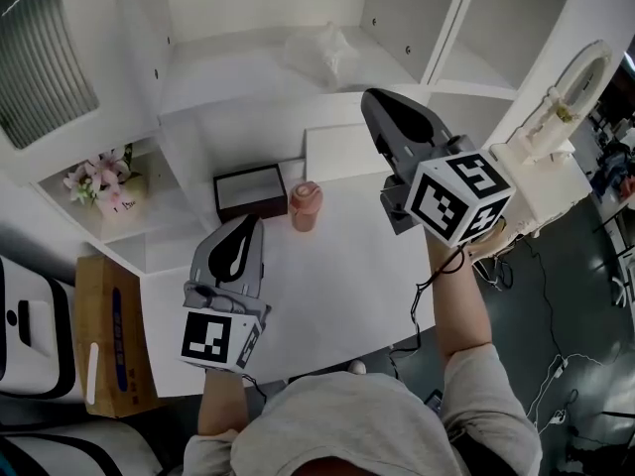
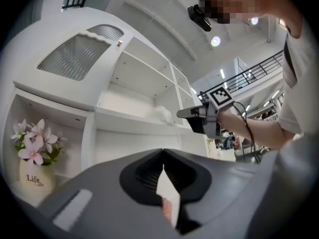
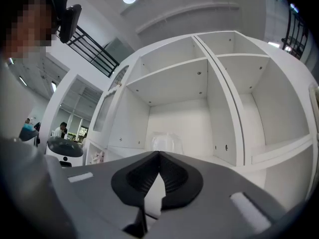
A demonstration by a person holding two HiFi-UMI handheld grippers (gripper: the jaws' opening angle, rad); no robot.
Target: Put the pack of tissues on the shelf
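Note:
The pack of tissues point(image 1: 322, 48), white in clear wrap, lies on a white shelf board point(image 1: 228, 72) in a middle compartment, with nothing gripping it. It also shows in the right gripper view as the tissue pack point(image 3: 166, 142), straight ahead beyond the jaws, and in the left gripper view as the tissue pack point(image 2: 160, 113). My right gripper point(image 1: 369, 102) is raised in front of that shelf, a little short of the pack, shut and empty. My left gripper point(image 1: 248, 224) hovers low over the table, shut with nothing held.
On the white table point(image 1: 337, 276) stand a black box point(image 1: 249, 190) and a pink cup point(image 1: 306, 205). A vase of pink flowers point(image 1: 104, 186) sits in a lower left compartment. A cardboard box point(image 1: 109, 335) stands on the floor at left. A white appliance point(image 1: 561, 107) is at right.

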